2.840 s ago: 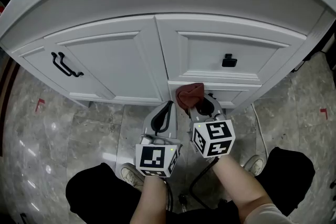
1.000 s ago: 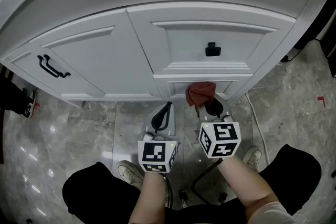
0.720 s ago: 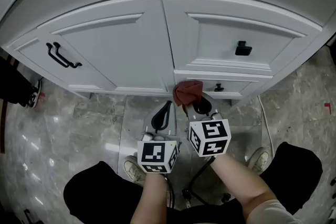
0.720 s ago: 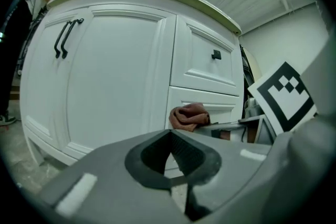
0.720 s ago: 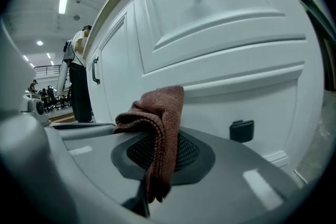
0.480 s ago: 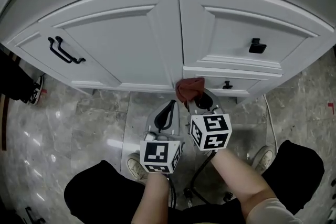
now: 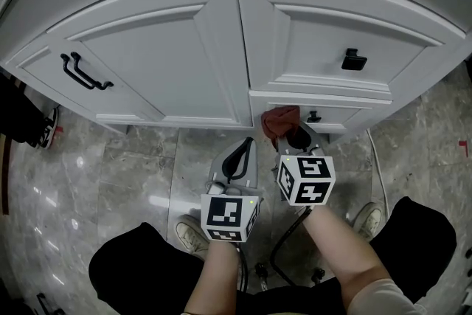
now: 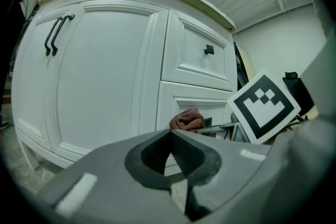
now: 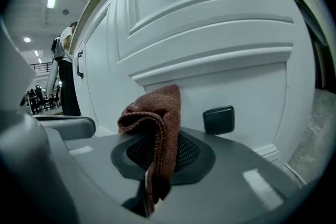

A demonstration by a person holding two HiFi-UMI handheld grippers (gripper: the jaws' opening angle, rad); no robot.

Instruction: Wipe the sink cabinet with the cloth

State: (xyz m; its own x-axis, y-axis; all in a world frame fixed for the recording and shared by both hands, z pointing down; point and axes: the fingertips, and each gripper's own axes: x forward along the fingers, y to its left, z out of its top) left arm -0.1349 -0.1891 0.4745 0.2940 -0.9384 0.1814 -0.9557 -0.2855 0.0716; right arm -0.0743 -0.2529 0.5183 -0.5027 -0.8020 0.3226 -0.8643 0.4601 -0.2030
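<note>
The sink cabinet (image 7: 169, 63) is presenting its low drawer front (image 7: 354, 116) for wiping. The right gripper (image 7: 286, 135) is clamping the brown cloth (image 7: 280, 120) so that a bunched fold is projecting beyond the jaws against that front, left of the small knob (image 7: 314, 116). The left gripper (image 7: 245, 145) is waiting nearby, jaws together and empty. Compared with half a second earlier, the cloth is sitting closer to the knob.

Head view steeply down, gripper views low, all facing cabinet (image 7: 169, 63).
</note>
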